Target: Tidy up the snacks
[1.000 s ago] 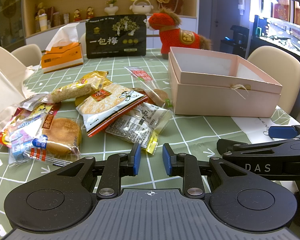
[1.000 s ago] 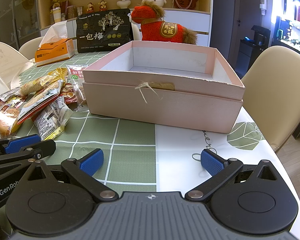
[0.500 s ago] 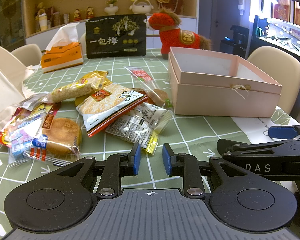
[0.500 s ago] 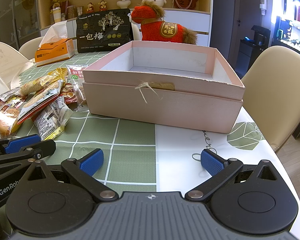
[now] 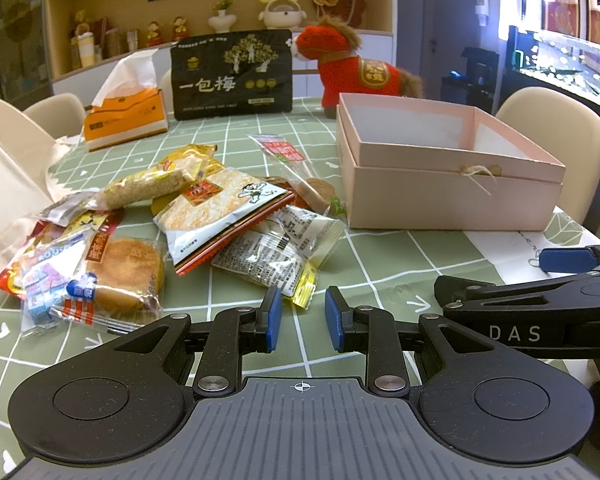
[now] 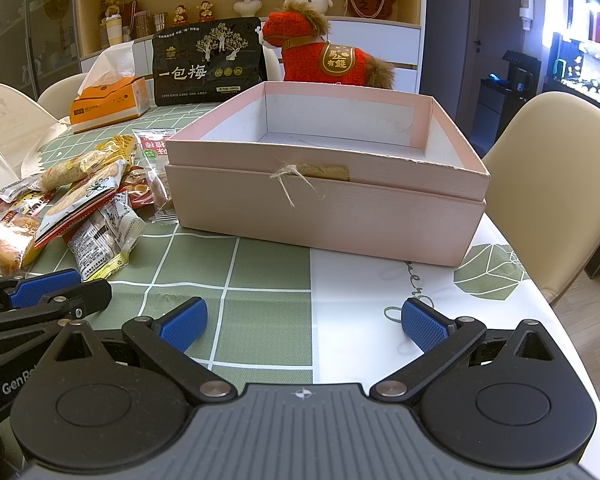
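Note:
A pile of wrapped snacks (image 5: pixel 220 216) lies on the green checked tablecloth, left of an empty open pink box (image 5: pixel 452 184). The nearest is a clear packet with a yellow edge (image 5: pixel 276 256); a round bun packet (image 5: pixel 120 276) lies further left. My left gripper (image 5: pixel 299 316) hovers just short of the clear packet, its jaws a narrow gap apart and empty. My right gripper (image 6: pixel 304 320) is open wide and empty, in front of the pink box (image 6: pixel 324 208). The snack pile (image 6: pixel 80 208) shows at the left of the right wrist view.
An orange tissue box (image 5: pixel 126 120), a black snack bag (image 5: pixel 232 76) and a red plush horse (image 5: pixel 356 68) stand at the table's far side. Cream chairs (image 6: pixel 556 184) surround the table. The right gripper's arm (image 5: pixel 540 308) lies to my left gripper's right.

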### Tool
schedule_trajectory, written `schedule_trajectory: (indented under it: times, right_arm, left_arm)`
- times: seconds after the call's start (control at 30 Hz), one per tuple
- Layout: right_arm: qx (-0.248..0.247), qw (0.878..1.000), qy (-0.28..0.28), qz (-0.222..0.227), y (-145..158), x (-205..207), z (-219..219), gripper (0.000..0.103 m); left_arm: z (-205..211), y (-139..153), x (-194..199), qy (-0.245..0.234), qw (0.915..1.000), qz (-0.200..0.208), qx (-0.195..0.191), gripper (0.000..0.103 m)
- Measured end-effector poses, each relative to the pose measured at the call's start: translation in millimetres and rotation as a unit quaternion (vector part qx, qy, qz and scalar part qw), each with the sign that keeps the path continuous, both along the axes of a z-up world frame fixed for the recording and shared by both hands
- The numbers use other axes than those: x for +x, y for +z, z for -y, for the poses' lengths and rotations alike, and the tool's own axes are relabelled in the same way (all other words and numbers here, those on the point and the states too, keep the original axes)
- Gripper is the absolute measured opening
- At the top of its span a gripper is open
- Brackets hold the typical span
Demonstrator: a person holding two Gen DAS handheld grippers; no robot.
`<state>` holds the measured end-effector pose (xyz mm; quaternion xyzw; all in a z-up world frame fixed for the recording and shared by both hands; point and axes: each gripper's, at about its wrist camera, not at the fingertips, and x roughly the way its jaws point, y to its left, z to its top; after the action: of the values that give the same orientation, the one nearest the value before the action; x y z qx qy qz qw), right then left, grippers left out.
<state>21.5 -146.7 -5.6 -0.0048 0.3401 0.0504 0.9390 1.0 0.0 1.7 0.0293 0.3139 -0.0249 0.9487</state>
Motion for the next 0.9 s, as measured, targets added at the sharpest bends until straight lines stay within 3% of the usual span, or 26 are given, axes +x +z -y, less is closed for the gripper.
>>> schedule_trajectory:
  times: [0.13,0.23,0.37,0.47,0.57,0.7,0.77,0.8,0.9]
  right_arm:
    - [-0.002,1.000,0.022,-0.019,3,-1,4,0.103]
    - [-0.005,0.998,0.051,-0.038,3,2,9,0.103]
    - [-0.012,0.996,0.066,-0.062,5,4,11,0.103]
    - [-0.015,0.995,0.061,-0.077,7,6,11,0.103]
    - [-0.016,0.994,0.055,-0.089,9,9,9,0.103]
    - [-0.027,0.990,0.079,-0.118,13,21,7,0.103]
    - [-0.026,0.985,0.100,-0.137,17,31,4,0.102]
    - [-0.022,0.985,0.101,-0.139,22,36,3,0.096]
    - [-0.004,0.988,0.116,-0.101,50,42,-8,0.095]
  left_arm:
    - [-6,1,1,0.002,0.9996,-0.004,-0.027,0.029]
    - [-15,11,9,-0.002,0.9981,-0.032,-0.052,0.029]
    - [-29,39,22,0.024,0.9981,-0.003,-0.057,0.029]
    - [-50,56,47,0.062,0.9945,-0.002,-0.085,0.029]
    - [-72,62,82,0.105,0.9899,-0.026,-0.091,0.029]
    - [-90,55,110,0.119,0.9862,-0.073,-0.089,0.029]
    - [-93,53,105,0.108,0.9864,-0.079,-0.096,0.029]
    - [-93,53,100,0.102,0.9867,-0.078,-0.100,0.029]
    - [-99,59,78,0.097,0.9859,-0.075,-0.114,0.029]
